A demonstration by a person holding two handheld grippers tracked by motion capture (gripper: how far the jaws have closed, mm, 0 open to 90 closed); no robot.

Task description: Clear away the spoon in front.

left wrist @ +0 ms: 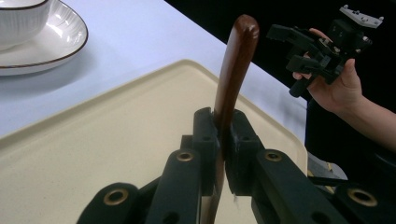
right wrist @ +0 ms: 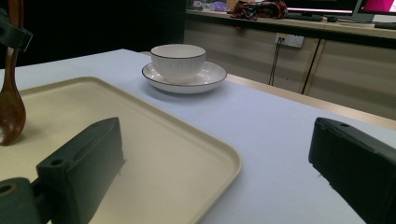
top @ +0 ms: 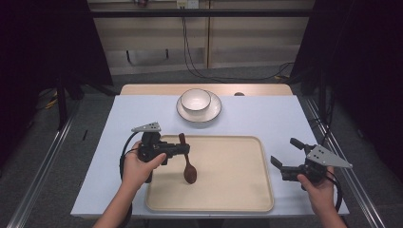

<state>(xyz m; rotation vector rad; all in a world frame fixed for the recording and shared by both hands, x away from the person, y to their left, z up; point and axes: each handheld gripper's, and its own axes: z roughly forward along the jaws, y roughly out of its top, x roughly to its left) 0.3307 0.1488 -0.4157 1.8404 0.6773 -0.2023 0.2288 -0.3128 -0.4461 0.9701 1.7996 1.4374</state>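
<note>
A dark brown wooden spoon (top: 187,161) hangs over the left part of a beige tray (top: 228,180), its bowl low over the tray. My left gripper (top: 184,149) is shut on the spoon's handle (left wrist: 233,70), which sticks up between the jaws. The spoon's bowl (right wrist: 10,112) appears at the left edge of the right gripper view. My right gripper (top: 284,153) is open at the tray's right edge, with nothing between its fingers (right wrist: 88,158). A white bowl (top: 196,100) rests on a white plate (top: 209,115) behind the tray.
The tray lies on a light blue table top (top: 275,118) with a wooden strip along its far edge. Black cables hang down the back wall (top: 190,52). Dark curtains flank the table on both sides.
</note>
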